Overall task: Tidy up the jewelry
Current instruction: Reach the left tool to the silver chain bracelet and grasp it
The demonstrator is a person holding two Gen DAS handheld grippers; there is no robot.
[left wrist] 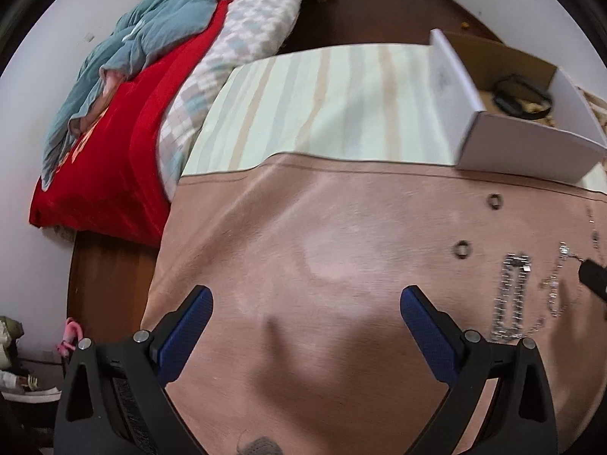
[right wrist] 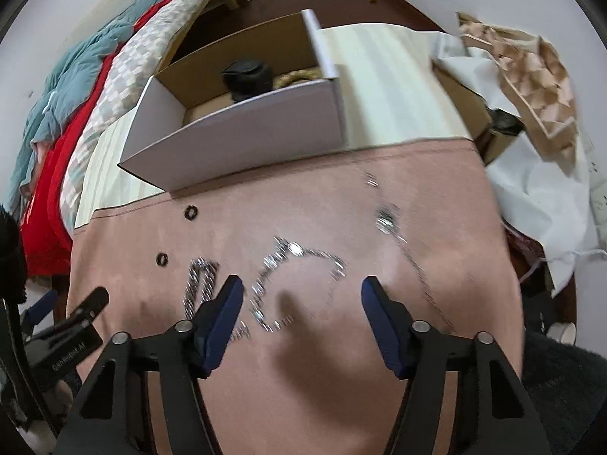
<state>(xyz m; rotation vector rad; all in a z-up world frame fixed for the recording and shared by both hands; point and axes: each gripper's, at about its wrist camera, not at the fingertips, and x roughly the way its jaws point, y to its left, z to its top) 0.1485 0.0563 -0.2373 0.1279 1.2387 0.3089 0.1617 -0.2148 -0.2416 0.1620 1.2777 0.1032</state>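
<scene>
Hovering open right tongs (right wrist: pixel 302 297), blurred chains (right wrist: pixel 303 265), white box (right wrist: pixel 242 140) behind

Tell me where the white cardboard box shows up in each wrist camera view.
Left wrist: the white cardboard box sits at the upper right, beyond the pink cloth.
Right wrist: the box is upper centre-left, at the cloth's far edge.
Shared landmark: the ring nearest the box.
</scene>
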